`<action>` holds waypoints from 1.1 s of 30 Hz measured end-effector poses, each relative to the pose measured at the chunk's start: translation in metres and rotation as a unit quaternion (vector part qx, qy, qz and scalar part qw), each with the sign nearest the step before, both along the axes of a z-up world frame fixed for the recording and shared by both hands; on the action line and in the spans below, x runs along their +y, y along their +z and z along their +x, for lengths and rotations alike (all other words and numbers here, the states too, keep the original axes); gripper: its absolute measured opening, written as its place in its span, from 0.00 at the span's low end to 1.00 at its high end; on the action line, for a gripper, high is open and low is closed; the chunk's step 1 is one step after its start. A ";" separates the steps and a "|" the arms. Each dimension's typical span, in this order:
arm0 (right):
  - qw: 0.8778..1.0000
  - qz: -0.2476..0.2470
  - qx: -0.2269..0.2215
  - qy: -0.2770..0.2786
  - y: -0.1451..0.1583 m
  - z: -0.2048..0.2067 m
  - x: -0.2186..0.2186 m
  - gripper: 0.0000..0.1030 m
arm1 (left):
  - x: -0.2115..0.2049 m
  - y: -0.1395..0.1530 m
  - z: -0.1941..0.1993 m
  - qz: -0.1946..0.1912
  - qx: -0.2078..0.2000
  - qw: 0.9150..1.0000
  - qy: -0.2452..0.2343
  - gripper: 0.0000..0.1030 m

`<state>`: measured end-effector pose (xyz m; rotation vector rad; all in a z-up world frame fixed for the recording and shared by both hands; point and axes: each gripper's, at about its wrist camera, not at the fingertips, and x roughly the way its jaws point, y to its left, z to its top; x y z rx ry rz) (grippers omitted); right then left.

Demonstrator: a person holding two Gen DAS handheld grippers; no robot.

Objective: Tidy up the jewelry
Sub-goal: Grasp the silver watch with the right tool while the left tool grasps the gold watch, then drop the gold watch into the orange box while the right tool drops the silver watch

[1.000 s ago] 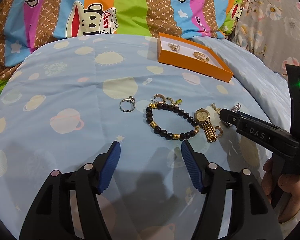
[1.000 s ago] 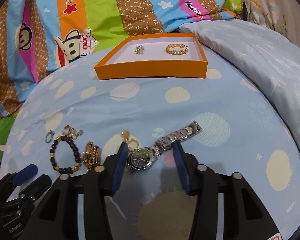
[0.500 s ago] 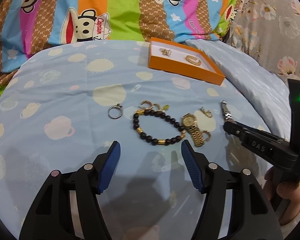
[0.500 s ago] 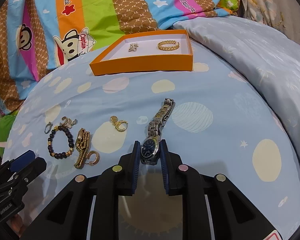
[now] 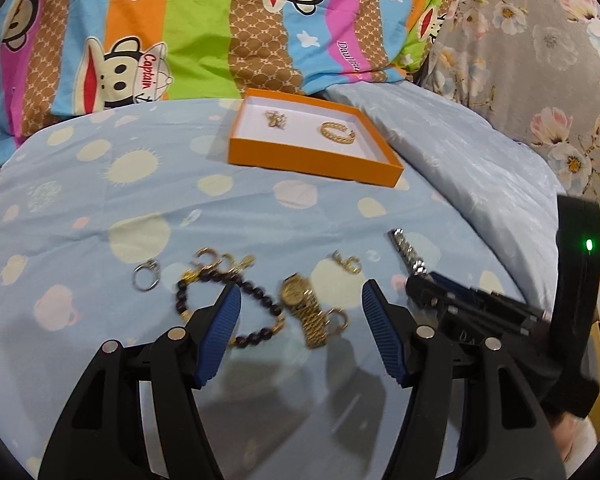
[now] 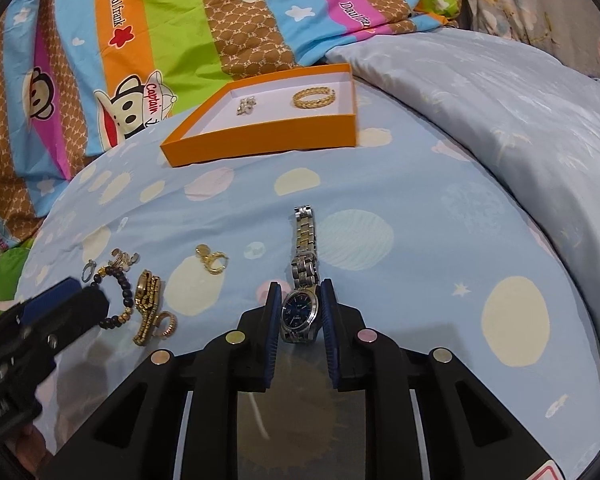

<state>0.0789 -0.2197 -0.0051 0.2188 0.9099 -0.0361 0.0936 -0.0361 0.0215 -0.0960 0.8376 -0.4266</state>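
The right gripper (image 6: pixel 299 316) is clamped on the case of a silver wristwatch (image 6: pixel 300 312), its blue pads pressing either side of the dark blue dial. The watch's steel link band, with a faint gold stripe down the middle, trails away from the jaws across the pale blue planet-print bedsheet (image 6: pixel 440 208) toward the orange box (image 6: pixel 260 142). That shallow box (white inside) sits at the far edge of the sheet and holds a small sparkly brooch-like piece (image 6: pixel 246 105) and a gold braided cuff ring (image 6: pixel 314 98).

The left gripper (image 5: pixel 300 312) hovers with its jaws standing well apart and nothing between the pads. Below it on the sheet lie a gold wristwatch (image 5: pixel 304 308) with a gold link band, a dark beaded bracelet (image 5: pixel 228 304) with gold spacers, a silver ring (image 5: pixel 145 278), a gold hoop cluster (image 5: pixel 224 260) just beyond the beads, and a gold clasp earring (image 5: pixel 346 262). A striped monkey-print quilt (image 5: pixel 180 32) bunches behind the box.
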 end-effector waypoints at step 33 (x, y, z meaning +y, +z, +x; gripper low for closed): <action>1.000 0.024 -0.008 0.001 -0.001 -0.003 -0.007 0.14 | -0.020 -0.027 0.014 0.037 0.021 0.999 -0.014 0.32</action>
